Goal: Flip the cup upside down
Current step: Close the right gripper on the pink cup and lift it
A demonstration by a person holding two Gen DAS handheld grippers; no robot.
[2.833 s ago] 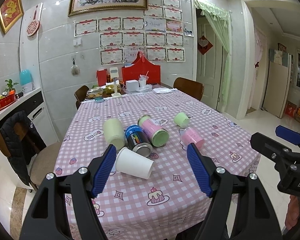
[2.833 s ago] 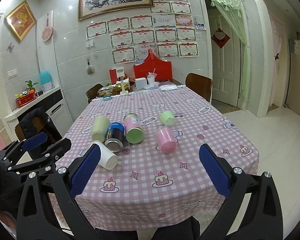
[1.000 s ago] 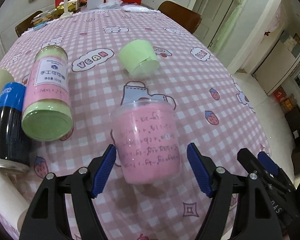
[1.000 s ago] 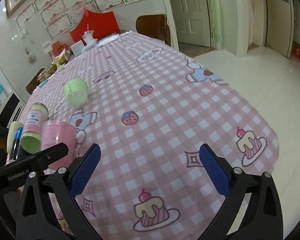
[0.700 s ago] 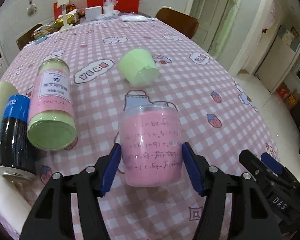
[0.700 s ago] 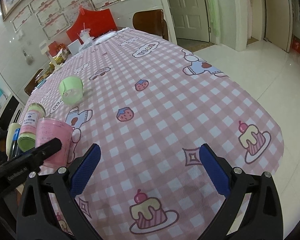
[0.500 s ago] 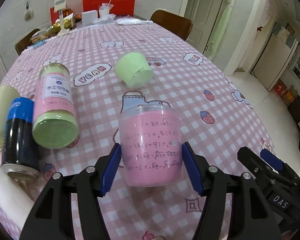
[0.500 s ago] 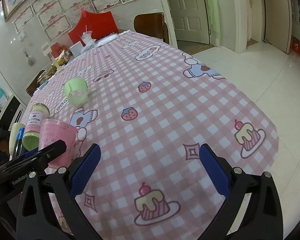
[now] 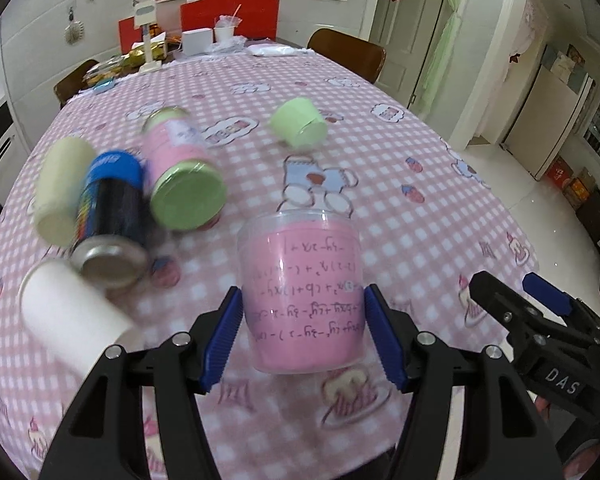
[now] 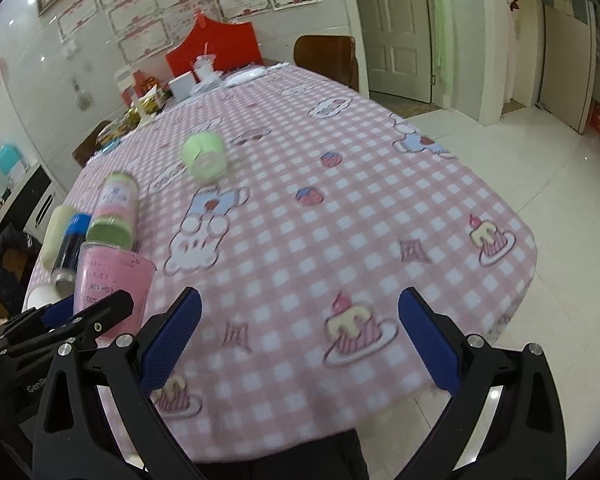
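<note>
My left gripper [image 9: 302, 334] is shut on the pink plastic cup [image 9: 302, 288] with handwriting on its side. The cup is lifted off the pink checked tablecloth [image 9: 400, 208], its clear rim pointing away from me. In the right wrist view the same cup [image 10: 111, 284] shows at the lower left, held by the left gripper [image 10: 59, 332]. My right gripper [image 10: 297, 338] is open and empty above the table's near right corner.
Lying on the cloth to the left are a white paper cup [image 9: 65, 316], a blue can [image 9: 109, 216], a cream cup [image 9: 61, 190] and a pink jar with a green lid [image 9: 179, 172]. A green cup [image 9: 300, 122] lies farther back. Clutter and chairs stand at the far end.
My left gripper closed on the pink cup and lifted it up and back toward the near edge. The right gripper stayed open and drifted slightly.
</note>
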